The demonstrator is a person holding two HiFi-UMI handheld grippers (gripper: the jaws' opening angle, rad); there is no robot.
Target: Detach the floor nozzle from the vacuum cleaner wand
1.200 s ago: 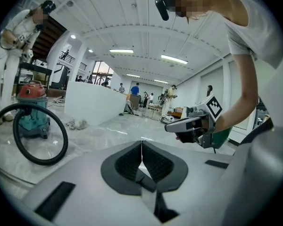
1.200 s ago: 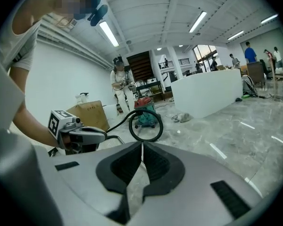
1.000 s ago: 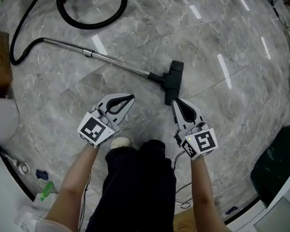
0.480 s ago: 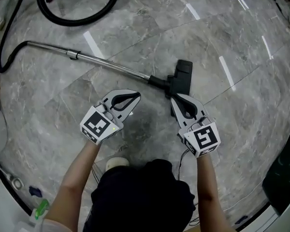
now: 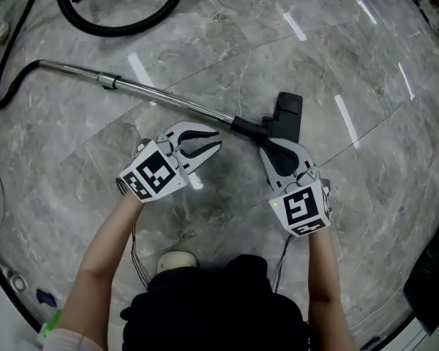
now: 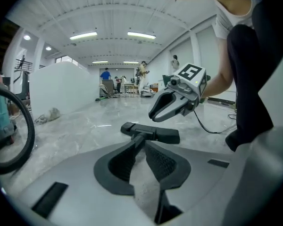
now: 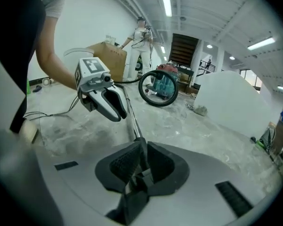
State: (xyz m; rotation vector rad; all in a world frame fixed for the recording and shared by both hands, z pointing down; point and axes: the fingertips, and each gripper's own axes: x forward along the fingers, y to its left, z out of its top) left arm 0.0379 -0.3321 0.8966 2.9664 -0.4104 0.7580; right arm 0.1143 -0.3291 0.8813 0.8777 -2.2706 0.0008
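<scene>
The chrome wand (image 5: 168, 101) lies on the marble floor and joins the black floor nozzle (image 5: 287, 115) at a black neck (image 5: 250, 127). My left gripper (image 5: 215, 143) hovers just below the wand's lower end; its jaws are opening, with only floor between them. In the left gripper view the nozzle (image 6: 153, 132) lies just beyond the tips (image 6: 144, 142). My right gripper (image 5: 265, 148) is shut and empty, its tips right by the neck. In the right gripper view the wand (image 7: 129, 114) runs away from its tips (image 7: 140, 142).
A black hose (image 5: 117, 20) loops at the top left and runs into the wand's far end. The teal vacuum body (image 7: 165, 86) stands behind it. The person's knees and a shoe (image 5: 177, 259) are close below the grippers. People stand far off.
Both grippers have dropped toward the floor and moved in on the joint of wand and nozzle. The left jaws have parted a little. The right jaws stay together.
</scene>
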